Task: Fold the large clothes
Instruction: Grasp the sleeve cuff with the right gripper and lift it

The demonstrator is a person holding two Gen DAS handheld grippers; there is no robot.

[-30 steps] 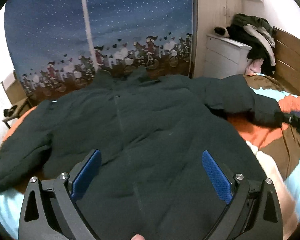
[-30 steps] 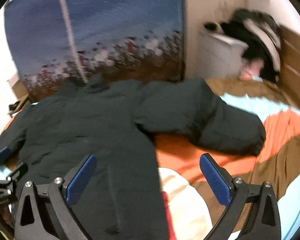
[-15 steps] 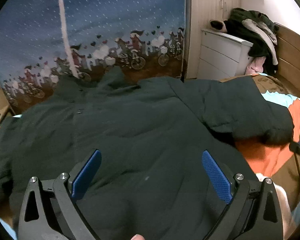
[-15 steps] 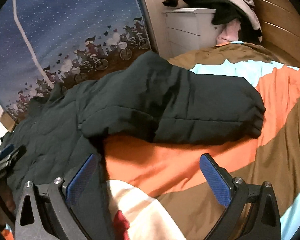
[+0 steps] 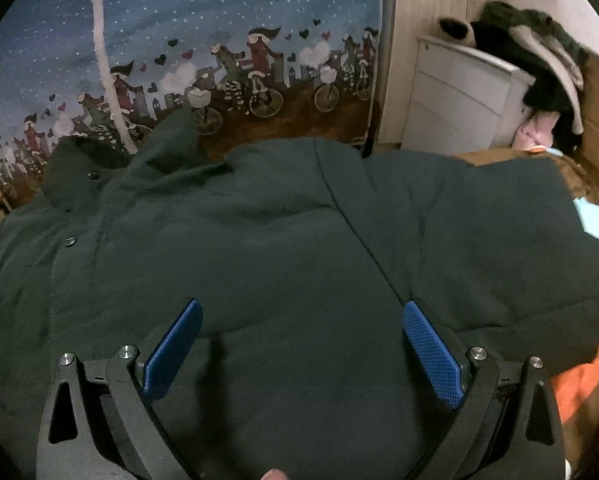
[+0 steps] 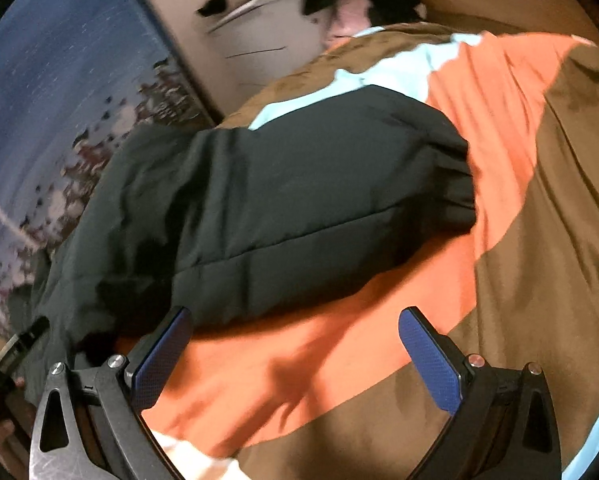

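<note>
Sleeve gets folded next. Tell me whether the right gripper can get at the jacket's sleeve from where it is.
Probably yes. The right gripper is open over bare orange bedspread, and the jacket sleeve lies just ahead with nothing between them or on top.

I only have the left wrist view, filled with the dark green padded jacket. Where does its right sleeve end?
Observer: The sleeve's cuff lies flat on the orange, brown and pale blue bedspread, nothing gripping it.
Operator: Is the right hand-held gripper on the sleeve?
Observer: No. The right hand-held gripper is open over bare orange bedspread, just short of the sleeve's near edge.
Operator: Is the sleeve folded over the dark green padded jacket?
Observer: No, it stretches sideways, away from the body.
</note>
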